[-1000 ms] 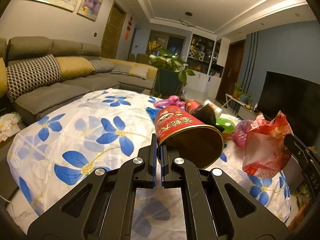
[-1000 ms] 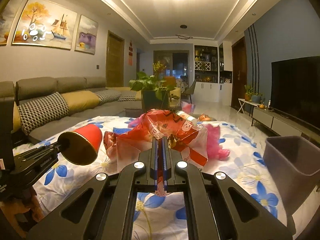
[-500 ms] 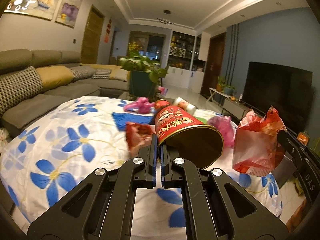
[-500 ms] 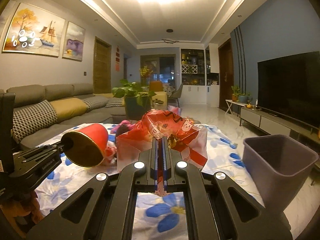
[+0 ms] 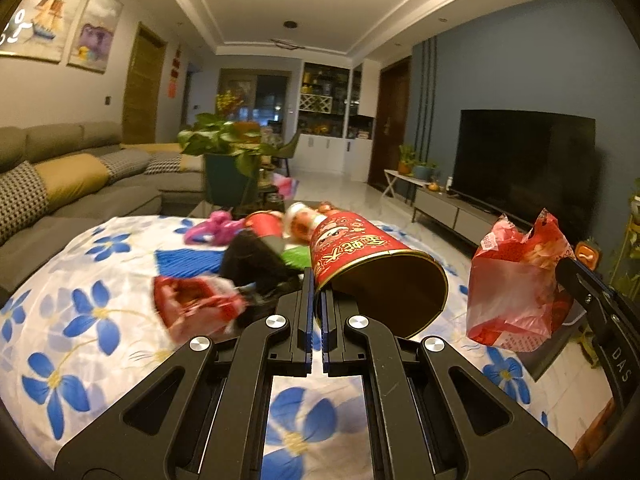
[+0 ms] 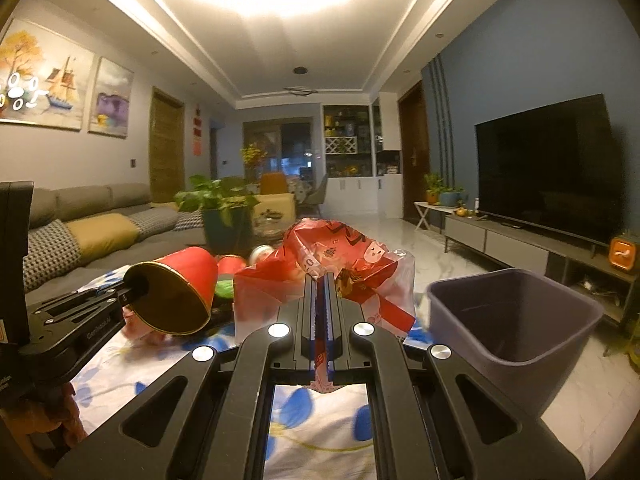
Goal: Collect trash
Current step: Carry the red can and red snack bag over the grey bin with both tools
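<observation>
Trash lay heaped on the flower-print cloth (image 5: 80, 312) covering the worktop: a torn red wrapper (image 5: 196, 304) at the left, with a pink bag (image 5: 216, 226) and a blue sheet (image 5: 188, 260) behind it. The left tongs (image 5: 316, 300) were clenched on the rim of a red paper cup (image 5: 372, 264), carrying it tilted with its open mouth toward the camera, apparently so the thin wall could be pinched. Further right, the right tongs (image 6: 320, 304) were clenched on a red plastic bag (image 6: 332, 264), which hung clear of the cloth. At the far right a grey waste bin (image 6: 516, 316) stood open just beside the worktop, and both items seemed held aloft for dropping into it.
</observation>
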Demonstrator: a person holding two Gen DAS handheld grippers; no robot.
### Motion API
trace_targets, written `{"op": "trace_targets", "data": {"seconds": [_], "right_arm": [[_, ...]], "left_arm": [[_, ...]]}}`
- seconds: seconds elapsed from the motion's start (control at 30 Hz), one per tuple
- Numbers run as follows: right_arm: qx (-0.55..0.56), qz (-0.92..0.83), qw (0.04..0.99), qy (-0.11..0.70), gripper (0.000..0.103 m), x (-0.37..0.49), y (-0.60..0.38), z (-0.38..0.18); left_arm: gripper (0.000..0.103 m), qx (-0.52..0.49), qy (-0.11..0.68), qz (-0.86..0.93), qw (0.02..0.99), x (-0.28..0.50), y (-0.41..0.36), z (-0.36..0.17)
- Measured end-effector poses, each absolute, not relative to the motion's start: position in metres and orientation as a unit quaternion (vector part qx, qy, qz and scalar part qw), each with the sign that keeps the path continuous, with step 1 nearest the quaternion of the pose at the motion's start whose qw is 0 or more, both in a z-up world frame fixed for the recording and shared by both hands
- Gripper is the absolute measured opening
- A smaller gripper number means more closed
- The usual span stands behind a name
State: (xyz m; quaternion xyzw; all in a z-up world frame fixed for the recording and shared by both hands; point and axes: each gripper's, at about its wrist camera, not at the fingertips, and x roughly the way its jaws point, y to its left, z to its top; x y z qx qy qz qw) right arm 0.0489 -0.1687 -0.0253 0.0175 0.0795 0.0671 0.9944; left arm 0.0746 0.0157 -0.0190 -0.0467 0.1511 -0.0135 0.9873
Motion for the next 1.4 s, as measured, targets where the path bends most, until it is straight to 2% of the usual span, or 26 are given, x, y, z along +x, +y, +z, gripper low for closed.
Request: {"op": "trace_targets", "data": {"seconds": [0.77,1.4], "right_arm": [[0.039,-0.093,0.993,0.056,0.004,0.073,-0.283,-0.015],[0.045,-0.149,0.985,0.076,0.004,0.113,-0.328,-0.036]], "left_arm": [[0.002,-0.01,0.145,-0.161,0.976,0.152,-0.117,-0.003],[0.002,-0.008,0.175,-0.224,0.959,0.217,-0.201,-0.031]]}}
